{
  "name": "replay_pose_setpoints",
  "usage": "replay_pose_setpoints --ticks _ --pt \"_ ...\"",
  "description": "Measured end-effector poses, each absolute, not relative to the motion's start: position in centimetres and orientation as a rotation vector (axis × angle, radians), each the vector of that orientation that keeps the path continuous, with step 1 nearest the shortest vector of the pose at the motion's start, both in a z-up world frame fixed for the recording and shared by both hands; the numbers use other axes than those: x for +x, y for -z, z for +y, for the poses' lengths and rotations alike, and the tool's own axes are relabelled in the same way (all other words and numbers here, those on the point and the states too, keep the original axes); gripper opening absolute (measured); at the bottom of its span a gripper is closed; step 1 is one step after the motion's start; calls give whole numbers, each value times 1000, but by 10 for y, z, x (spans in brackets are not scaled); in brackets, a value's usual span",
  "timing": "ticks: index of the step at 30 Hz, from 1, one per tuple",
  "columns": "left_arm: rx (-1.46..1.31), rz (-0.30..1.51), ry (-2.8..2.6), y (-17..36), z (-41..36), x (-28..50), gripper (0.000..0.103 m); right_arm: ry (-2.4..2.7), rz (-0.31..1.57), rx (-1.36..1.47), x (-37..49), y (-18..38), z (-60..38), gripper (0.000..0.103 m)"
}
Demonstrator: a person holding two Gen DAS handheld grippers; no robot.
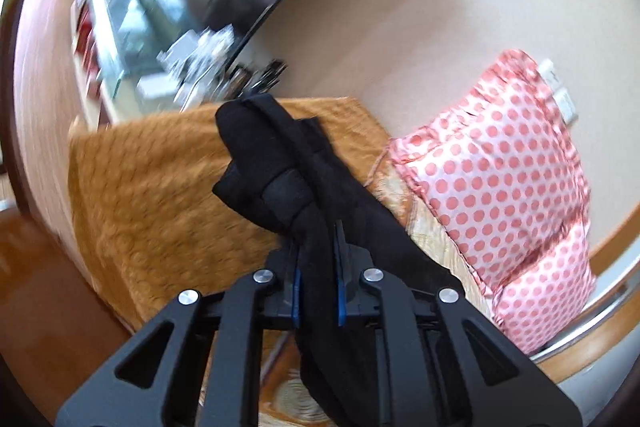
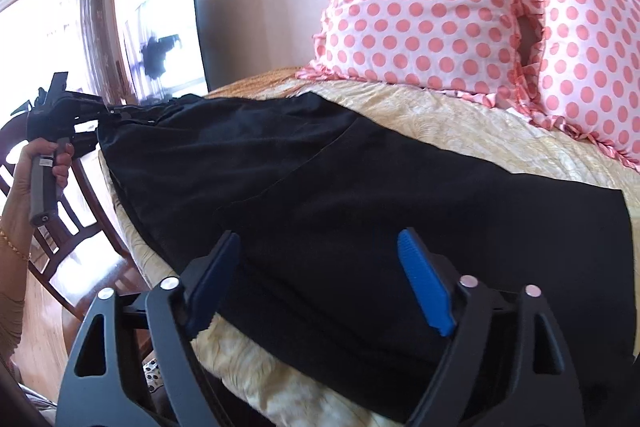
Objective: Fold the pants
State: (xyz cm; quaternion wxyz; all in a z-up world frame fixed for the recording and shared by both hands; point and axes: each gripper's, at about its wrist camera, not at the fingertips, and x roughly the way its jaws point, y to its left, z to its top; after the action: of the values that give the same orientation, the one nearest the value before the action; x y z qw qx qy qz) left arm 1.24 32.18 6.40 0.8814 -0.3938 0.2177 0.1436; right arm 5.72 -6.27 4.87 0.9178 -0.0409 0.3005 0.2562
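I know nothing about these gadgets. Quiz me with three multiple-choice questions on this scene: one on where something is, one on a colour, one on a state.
1. Where do the black pants lie?
A. on the bed
B. on the floor
C. on a chair

2. What colour are the pillow dots?
A. green
B. pink
C. blue

3. How is the right tool?
A. clamped on a pillow
B. open
C. shut on cloth

Answers:
1 A, they spread over the cream bedspread.
2 B, pink on white.
3 B, its blue pads stand apart; the left tool pinches the pants.

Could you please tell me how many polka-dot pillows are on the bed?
2: one pillow leans on the wall at the head of the bed; the second sits just right of it, touching. Others may lie outside the frame.
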Motion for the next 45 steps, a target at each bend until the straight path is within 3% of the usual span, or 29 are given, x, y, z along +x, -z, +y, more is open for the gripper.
replay_pose_setpoints --ticks 7,16,21,26,28,36,42,45 --pt "-491 415 -109 -150 228 44 10 -464 576 41 41 -63 -123 95" --pt "-272 454 290 -200 57 83 9 -262 533 232 17 -64 -221 96" --pt "-229 528 465 -173 -34 89 9 -161 534 296 -2 -52 -263 96" --pt "-175 821 578 -80 -106 99 8 -104 558 337 -8 -39 -288 96" --pt "-118 795 563 -72 -114 93 8 -85 562 342 -9 -36 -295 96" --pt "-59 552 567 -121 -126 70 8 -76 543 365 -12 -34 -305 97" --pt "53 678 653 -65 -167 63 8 -62 543 343 -13 -37 -304 97" --pt "25 646 660 -60 -160 57 8 -41 531 331 -17 -40 -306 97"
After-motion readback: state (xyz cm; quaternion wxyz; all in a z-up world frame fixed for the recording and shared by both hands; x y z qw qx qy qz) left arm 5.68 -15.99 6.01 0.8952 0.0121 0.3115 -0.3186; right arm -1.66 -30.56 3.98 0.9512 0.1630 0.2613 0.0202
